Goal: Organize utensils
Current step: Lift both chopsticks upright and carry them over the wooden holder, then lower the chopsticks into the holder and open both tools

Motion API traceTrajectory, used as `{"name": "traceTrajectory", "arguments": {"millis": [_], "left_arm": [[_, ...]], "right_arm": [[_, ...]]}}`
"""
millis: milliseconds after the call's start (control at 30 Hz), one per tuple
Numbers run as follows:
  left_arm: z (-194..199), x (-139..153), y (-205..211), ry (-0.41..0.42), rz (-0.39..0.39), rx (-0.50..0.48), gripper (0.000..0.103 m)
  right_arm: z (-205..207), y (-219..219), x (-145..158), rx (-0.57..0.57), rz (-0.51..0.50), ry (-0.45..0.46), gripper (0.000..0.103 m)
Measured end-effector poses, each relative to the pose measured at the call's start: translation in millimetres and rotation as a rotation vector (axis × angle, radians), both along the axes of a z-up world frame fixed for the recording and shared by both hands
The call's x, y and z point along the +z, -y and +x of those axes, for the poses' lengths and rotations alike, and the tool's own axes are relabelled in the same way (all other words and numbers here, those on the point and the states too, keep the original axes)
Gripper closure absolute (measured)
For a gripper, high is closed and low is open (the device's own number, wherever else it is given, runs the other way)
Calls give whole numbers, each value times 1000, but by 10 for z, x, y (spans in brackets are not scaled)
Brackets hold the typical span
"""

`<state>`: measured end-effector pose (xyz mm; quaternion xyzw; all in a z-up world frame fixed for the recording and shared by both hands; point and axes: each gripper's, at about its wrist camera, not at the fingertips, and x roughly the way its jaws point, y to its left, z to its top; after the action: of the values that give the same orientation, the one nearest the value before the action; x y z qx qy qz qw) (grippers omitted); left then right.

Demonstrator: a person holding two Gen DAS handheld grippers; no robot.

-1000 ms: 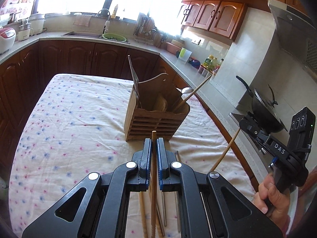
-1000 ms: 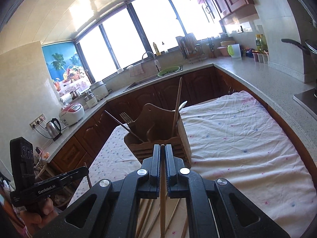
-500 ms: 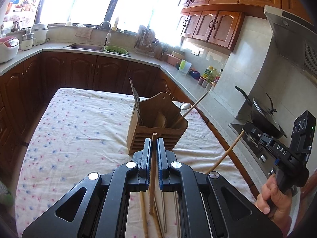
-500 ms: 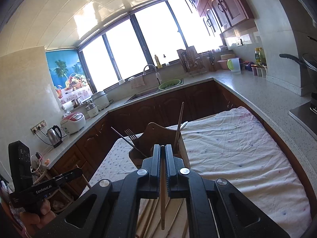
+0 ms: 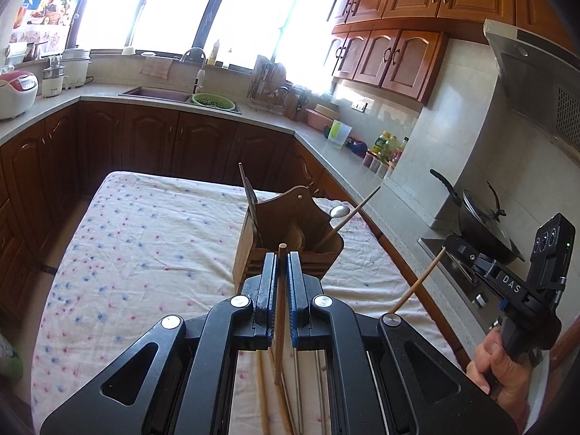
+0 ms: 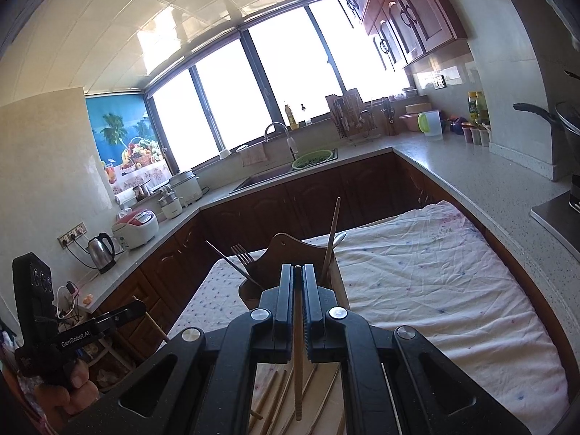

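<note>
A slatted wooden utensil holder (image 5: 290,217) stands on the flowered tablecloth (image 5: 145,246). A fork (image 6: 241,252), a spoon (image 5: 339,211) and a leaning chopstick (image 5: 353,212) stick out of it. My left gripper (image 5: 281,257) is shut on a wooden chopstick (image 5: 280,308), hovering just short of the holder. My right gripper (image 6: 298,268) is shut on another wooden chopstick (image 6: 298,355), also close behind the holder (image 6: 286,250). Each gripper shows in the other's view, the right gripper (image 5: 455,248) at the right edge and the left gripper (image 6: 139,306) at the lower left. Several loose chopsticks (image 5: 262,391) lie on the cloth beneath.
A stone counter (image 6: 471,177) wraps around the table on the far and right sides. A wok (image 5: 482,224) sits on the stove at the right. A sink (image 5: 159,93), a rice cooker (image 6: 137,226) and a kettle (image 6: 101,250) stand along the counter.
My left gripper has risen with its chopstick, whose lower end now hangs above the loose chopsticks. The right gripper has tipped up slightly, and both stay shut.
</note>
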<state>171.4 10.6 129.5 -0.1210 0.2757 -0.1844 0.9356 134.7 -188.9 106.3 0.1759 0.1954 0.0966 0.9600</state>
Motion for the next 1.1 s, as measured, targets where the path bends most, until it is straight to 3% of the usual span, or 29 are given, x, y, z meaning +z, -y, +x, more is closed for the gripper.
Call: {"name": "traceTrajectory", "arguments": {"millis": [167,367,700,867,1100], "left_arm": [[65,109,34,23,-2,1,99],[239,426,93,110,8,12,99],[838,868,95,231,-18,91,99],[1138,674,78,223,-32,162,99],[1236,139,84,141,-33,174,98]], "right_arm": [[52,16,62,-7,-4,15,99],[240,89,309,-31,-6,77,99],[742,218,797,-116,-1,211,99],[982,219,689,-146,4,208,99],[1165,128,227,-134,-4,126,99]]}}
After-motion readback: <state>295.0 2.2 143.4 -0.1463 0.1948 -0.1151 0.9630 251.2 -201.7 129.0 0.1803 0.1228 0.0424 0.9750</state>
